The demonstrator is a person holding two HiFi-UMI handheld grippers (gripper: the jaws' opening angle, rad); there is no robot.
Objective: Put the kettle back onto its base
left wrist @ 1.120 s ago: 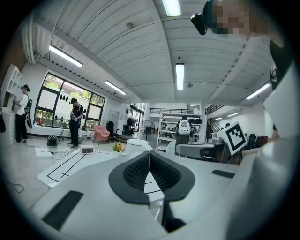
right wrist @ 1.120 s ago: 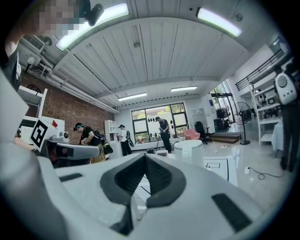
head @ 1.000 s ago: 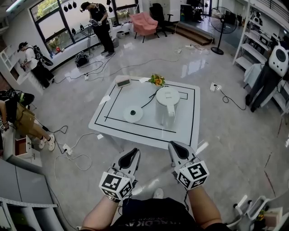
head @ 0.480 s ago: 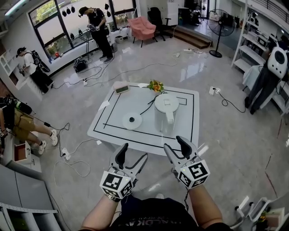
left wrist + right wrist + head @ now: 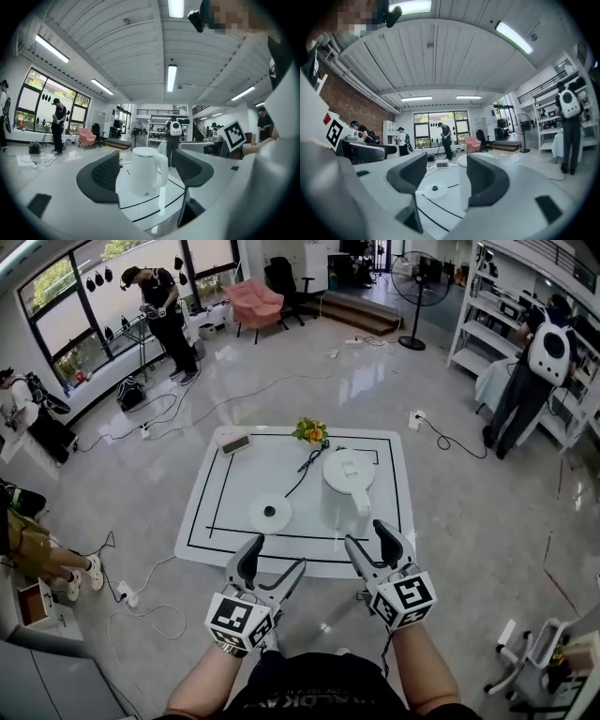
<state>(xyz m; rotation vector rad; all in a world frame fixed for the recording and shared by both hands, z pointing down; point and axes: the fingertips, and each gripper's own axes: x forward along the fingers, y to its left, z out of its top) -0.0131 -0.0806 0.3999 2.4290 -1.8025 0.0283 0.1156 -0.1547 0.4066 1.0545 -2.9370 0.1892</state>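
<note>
I am holding my left claw [image 5: 275, 559] and right claw [image 5: 367, 538] level at the near edge of the white worktop [image 5: 234, 486]. The jaws of both have just been opening and are standing wide apart, gripping nothing. The white kettle [image 5: 349, 476] is standing upright on the worktop, apart from its round base [image 5: 269, 513], which is lying to its left, both beyond my claws' reach.

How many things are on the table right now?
4: kettle right of centre; round base left of it, cord attached; flowers at the far edge; small grey box at the far left corner. None seem hidden.
</note>
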